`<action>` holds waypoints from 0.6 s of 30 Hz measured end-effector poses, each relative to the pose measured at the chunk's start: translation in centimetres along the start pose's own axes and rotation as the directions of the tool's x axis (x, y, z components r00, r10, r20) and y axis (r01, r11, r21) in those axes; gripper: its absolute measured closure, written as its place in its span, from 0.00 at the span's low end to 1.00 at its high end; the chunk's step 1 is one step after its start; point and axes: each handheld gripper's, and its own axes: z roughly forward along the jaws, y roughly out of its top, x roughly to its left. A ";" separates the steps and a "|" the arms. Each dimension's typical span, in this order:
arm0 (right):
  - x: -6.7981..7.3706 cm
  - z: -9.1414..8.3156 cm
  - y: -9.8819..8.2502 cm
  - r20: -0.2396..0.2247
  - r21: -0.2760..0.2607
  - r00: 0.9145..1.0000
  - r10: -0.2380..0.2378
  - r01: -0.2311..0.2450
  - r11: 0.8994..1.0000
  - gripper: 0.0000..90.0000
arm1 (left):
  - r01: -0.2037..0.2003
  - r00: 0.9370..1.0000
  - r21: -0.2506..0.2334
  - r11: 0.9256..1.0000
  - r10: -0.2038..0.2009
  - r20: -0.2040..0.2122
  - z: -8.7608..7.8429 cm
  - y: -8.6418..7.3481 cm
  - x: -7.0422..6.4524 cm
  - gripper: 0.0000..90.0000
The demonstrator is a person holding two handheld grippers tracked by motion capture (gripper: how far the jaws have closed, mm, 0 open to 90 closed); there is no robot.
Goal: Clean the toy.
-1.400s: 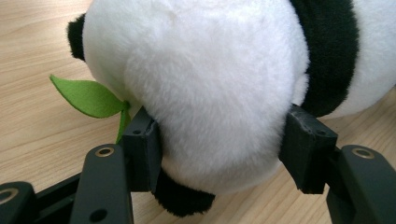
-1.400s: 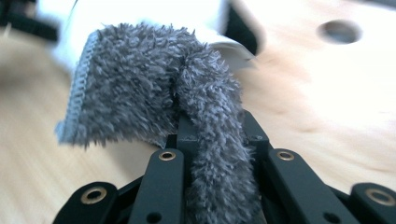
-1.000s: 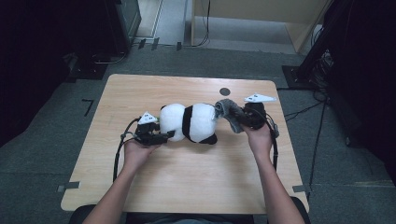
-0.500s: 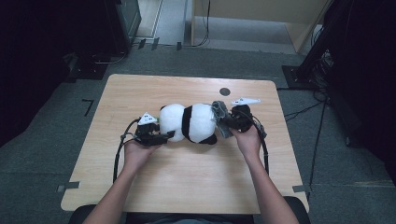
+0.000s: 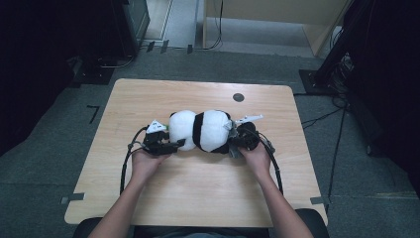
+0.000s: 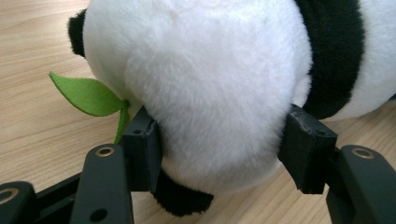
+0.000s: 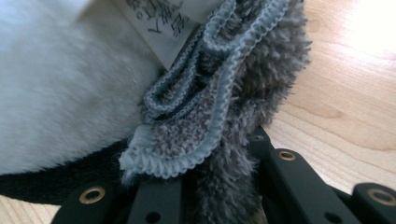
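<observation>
Pinching a grey fuzzy cloth tight, right gripper, with the jaws pressed close on the folded cloth and its stitched edge bunching up between them in the right gripper view. Sitting at about 3 o'clock from the toy panda on the wooden table, touching the panda's end, with the right hand holding on from 5 o'clock. Squeezing the other end of the panda, left gripper, at about 9 o'clock from the toy. Pressing into the soft white fur from both sides, its two black jaws half spread around the round white part in the left gripper view, with the fur bulging out between them. Gripping from below, left hand, at about 7 o'clock from the panda. Lying on its side near the middle of the table, panda, white with a black band around its middle. Poking out by the left jaw, a small green leaf, pointing toward 9 o'clock in the left gripper view. Showing next to the cloth, a white tag with tiny print, at 12 o'clock in the right gripper view. Sitting on the table at about 1 o'clock from the panda, well apart from the toy, a small dark round spot.
</observation>
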 end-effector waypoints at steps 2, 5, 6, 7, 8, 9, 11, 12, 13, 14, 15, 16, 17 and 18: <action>-0.1 -0.1 0.1 -0.003 0.003 1.000 0.003 -0.003 1.000 0.83 | 0.001 1.000 0.000 1.000 -0.001 0.001 0.0 0.0 0.0 0.42; -0.1 -0.4 0.2 0.010 0.007 1.000 -0.015 0.015 1.000 0.83 | -0.001 1.000 0.003 1.000 0.001 -0.001 0.0 0.0 0.0 0.42; -0.2 -0.6 0.3 0.013 0.005 1.000 -0.015 0.015 1.000 0.83 | -0.001 1.000 0.003 1.000 0.001 -0.001 0.0 0.0 0.0 0.42; -0.3 -0.8 0.3 0.015 0.005 1.000 -0.009 0.009 1.000 0.83 | -0.001 1.000 0.003 1.000 0.001 0.000 -0.1 0.0 0.0 0.42; -0.4 -1.0 0.4 0.020 0.001 1.000 -0.012 0.012 1.000 0.83 | -0.001 1.000 0.004 1.000 0.001 0.001 -0.1 0.0 0.0 0.42; -0.6 -1.3 0.5 0.026 -0.004 1.000 -0.011 0.011 1.000 0.83 | -0.003 1.000 0.004 1.000 0.003 0.000 -0.1 0.0 0.0 0.42; -1.0 -2.0 0.6 0.039 -0.021 0.999 -0.004 0.005 1.000 0.83 | -0.005 1.000 0.004 1.000 0.005 -0.002 -0.1 0.1 0.0 0.42; -1.3 -2.4 0.7 0.049 -0.036 0.999 0.003 -0.002 0.999 0.83 | -0.005 1.000 0.004 1.000 0.005 -0.002 -0.1 0.1 0.0 0.42; -1.4 -2.8 0.8 0.055 -0.047 0.998 0.009 -0.006 0.999 0.83 | -0.005 1.000 0.004 1.000 0.005 -0.002 -0.1 0.1 0.0 0.43; -1.6 -3.2 1.0 0.060 -0.063 0.998 0.017 -0.014 0.998 0.83 | -0.005 1.000 0.003 1.000 0.005 -0.001 -0.1 0.1 0.0 0.43; -1.8 -3.7 1.2 0.068 -0.079 0.997 0.022 -0.016 0.997 0.83 | -0.006 1.000 0.003 1.000 0.006 -0.001 -0.1 0.1 -0.1 0.43; -2.0 -4.1 1.4 0.072 -0.096 0.997 0.029 -0.022 0.995 0.83 | -0.006 1.000 0.003 1.000 0.006 -0.002 -0.1 0.1 -0.1 0.43; -2.1 -4.6 1.6 0.076 -0.118 0.996 0.035 -0.026 0.993 0.83 | -0.008 1.000 0.003 1.000 0.008 -0.002 -0.1 0.1 -0.1 0.43; -2.2 -5.1 1.9 0.082 -0.137 0.996 0.039 -0.027 0.990 0.83 | -0.009 1.000 0.003 1.000 0.009 -0.003 -0.1 0.1 -0.1 0.43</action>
